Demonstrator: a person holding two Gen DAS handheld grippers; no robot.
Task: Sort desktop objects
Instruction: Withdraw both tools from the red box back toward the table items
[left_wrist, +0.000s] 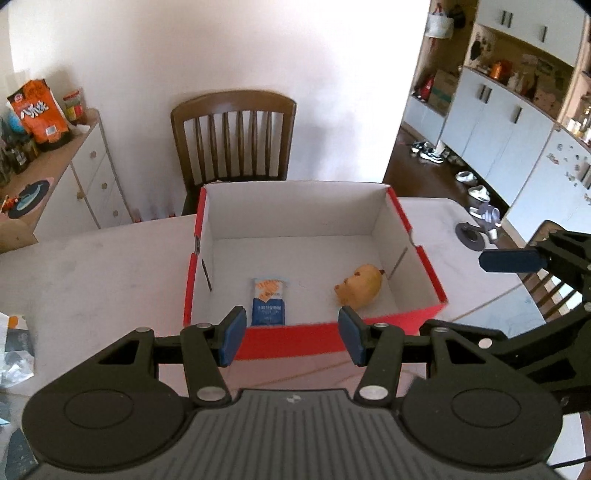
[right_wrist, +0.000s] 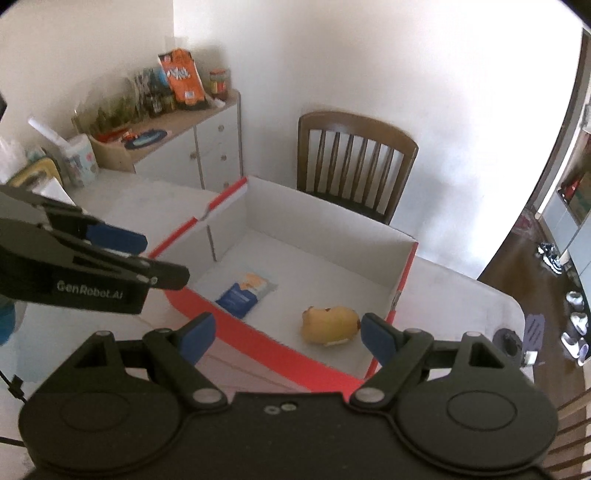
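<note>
Left gripper (left_wrist: 291, 334) jaws apart, nothing between the pads; right gripper (right_wrist: 288, 338) spread wider, also empty. Both hang above the near edge of the box, angled down into it, side by side. White table (left_wrist: 92, 266) carries a red box (left_wrist: 332, 339) with white inside walls, open top. Brown chair (left_wrist: 234, 136) sits behind the far wall of the box; white cabinet (left_wrist: 88, 177) with bottles and an orange snack bag (left_wrist: 37, 110) off to the left. In the box: yellow toy (left_wrist: 360, 286) by the right wall, lying on its side, long axis slanting across the floor; blue-and-white packet (left_wrist: 269, 302) left of it, flat, long axis near-to-far, orange end away. The two are apart.
</note>
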